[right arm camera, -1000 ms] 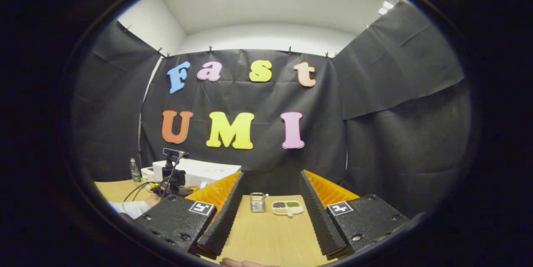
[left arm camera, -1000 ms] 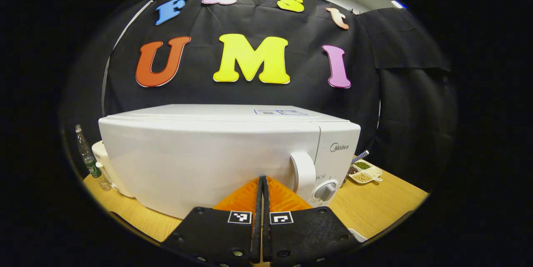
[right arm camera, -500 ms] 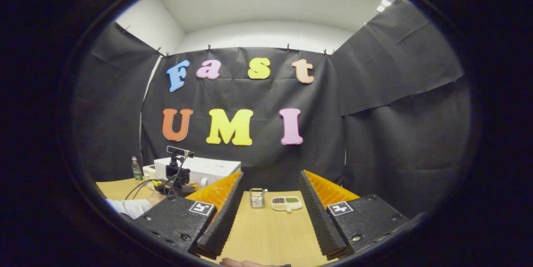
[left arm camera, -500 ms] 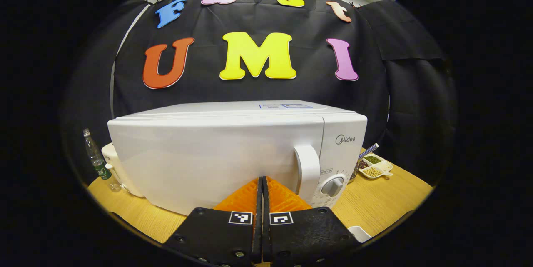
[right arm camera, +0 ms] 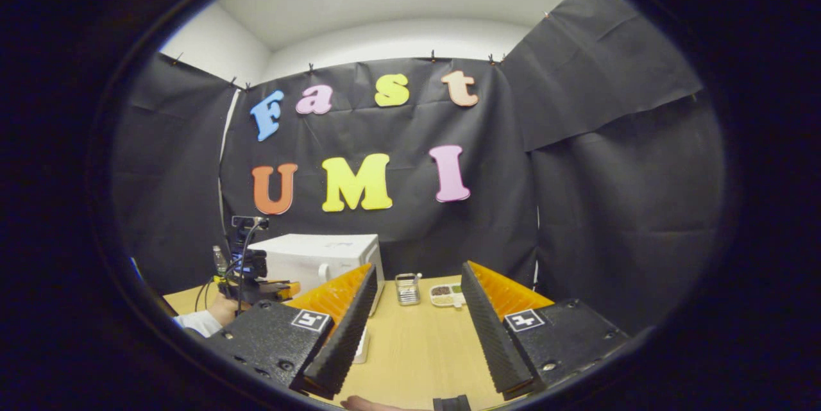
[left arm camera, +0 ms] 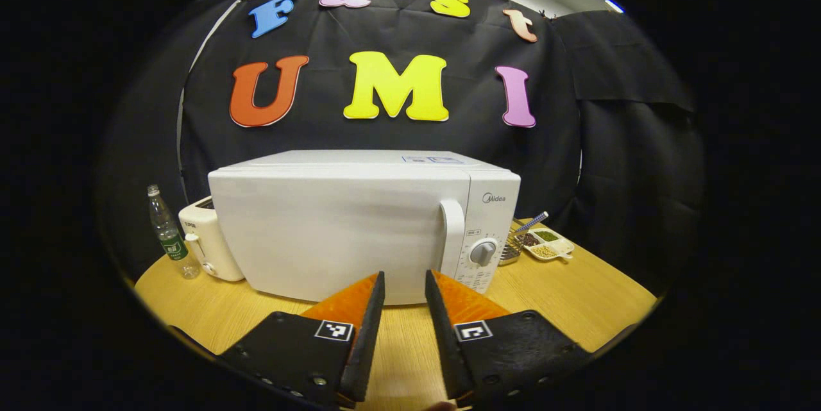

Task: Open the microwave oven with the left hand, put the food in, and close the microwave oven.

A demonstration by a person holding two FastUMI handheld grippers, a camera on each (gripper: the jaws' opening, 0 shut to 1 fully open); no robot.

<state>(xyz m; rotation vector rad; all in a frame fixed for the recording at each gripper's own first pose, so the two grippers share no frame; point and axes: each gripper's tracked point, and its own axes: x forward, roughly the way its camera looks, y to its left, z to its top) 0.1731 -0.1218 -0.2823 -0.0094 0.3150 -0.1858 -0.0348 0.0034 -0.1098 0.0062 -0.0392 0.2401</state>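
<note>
toaster (left arm camera: 204, 241) left of microwave (left arm camera: 359, 225), tray (left arm camera: 545, 244) right

A clear bottle (left arm camera: 168, 231) with a green label is seen upright at the table's (left arm camera: 577, 295) left edge, just beside a white toaster (left arm camera: 206, 247). Over on the right, a divided dish (left arm camera: 546, 245) of beans and grains is set on the wood, with a small metal basket (left arm camera: 510, 251) just beside it. A striped handle (left arm camera: 533, 221) is propped up out of that basket. Behind it all, black cloth (left arm camera: 616, 142) is hung as the wall.
</note>
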